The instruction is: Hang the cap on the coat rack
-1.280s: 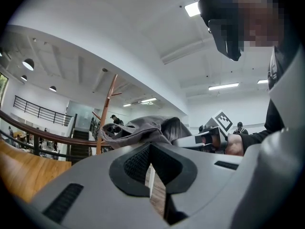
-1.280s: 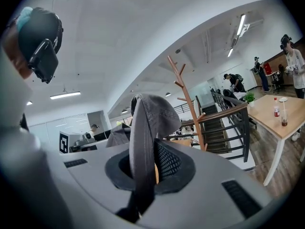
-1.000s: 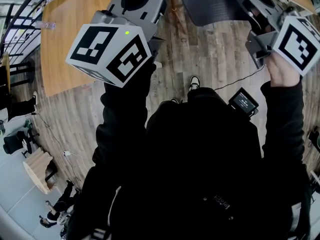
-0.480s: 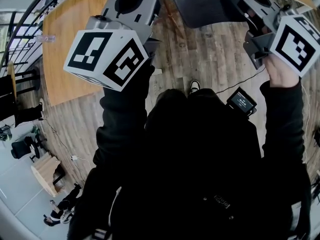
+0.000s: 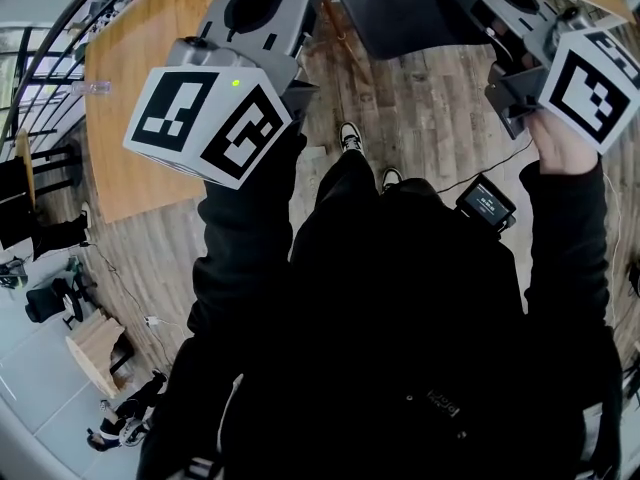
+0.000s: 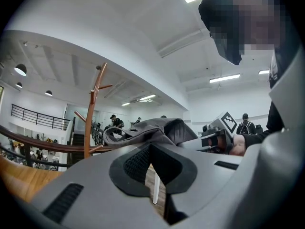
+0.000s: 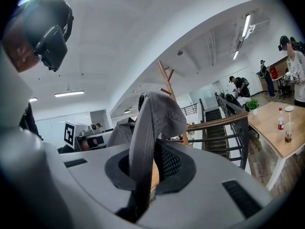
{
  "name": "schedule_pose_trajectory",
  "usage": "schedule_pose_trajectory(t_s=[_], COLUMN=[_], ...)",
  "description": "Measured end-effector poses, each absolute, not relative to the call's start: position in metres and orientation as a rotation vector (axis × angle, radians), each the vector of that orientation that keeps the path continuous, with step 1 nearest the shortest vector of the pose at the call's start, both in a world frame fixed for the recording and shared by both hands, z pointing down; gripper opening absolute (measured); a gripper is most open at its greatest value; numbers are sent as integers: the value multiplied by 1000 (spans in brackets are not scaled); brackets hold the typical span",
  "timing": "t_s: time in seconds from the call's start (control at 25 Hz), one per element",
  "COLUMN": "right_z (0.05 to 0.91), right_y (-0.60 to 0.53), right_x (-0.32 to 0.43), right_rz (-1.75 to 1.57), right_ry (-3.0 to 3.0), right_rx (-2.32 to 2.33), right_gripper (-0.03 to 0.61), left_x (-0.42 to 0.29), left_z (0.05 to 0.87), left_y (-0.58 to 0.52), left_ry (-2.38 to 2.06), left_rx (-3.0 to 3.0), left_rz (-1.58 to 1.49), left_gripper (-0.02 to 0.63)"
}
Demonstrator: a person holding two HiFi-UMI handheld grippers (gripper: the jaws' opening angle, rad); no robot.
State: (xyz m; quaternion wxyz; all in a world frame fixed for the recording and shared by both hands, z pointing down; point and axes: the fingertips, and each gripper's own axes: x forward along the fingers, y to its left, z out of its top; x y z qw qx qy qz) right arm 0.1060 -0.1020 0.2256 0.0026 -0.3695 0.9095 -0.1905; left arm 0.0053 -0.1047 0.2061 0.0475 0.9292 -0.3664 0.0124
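Note:
Both grippers are raised and carry a grey cap [image 5: 400,8] between them at the top of the head view. My right gripper [image 7: 147,149] is shut on a fold of the cap [image 7: 155,113], which rises upright out of its jaws. My left gripper [image 6: 151,146] has its pads meeting at the tip on the cap's edge; the crumpled cap [image 6: 152,130] lies just beyond them. The brown wooden coat rack [image 6: 95,109] stands upright past the cap, left of it in the left gripper view. In the right gripper view the coat rack [image 7: 167,82] rises behind the cap.
A long wooden table [image 5: 140,88] with a clear bottle [image 5: 95,88] lies to the left below. Another table with bottles [image 7: 281,128] and a stair railing [image 7: 228,123] stand on the right. Several people are in the background. A cable [image 5: 480,163] runs on the floor.
The person has stepped forward: one shoe now shows further ahead on the floor. The cap and both grippers have shifted slightly up in the head view, grips unchanged.

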Motion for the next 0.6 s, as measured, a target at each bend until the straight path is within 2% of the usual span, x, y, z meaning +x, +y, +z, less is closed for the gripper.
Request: schedule_pose_trajectory(t_s=[0.6], right_z=[206], right_y=[-105], right_x=[125], right_rz=[-516], right_ry=[2806], right_rx=[-1245], right_gripper=[40], left_x=[19], left_z=[178], left_y=[-111], left_ry=[-1030], left_rx=[2946], left_rz=[-20], left_gripper=[-2])
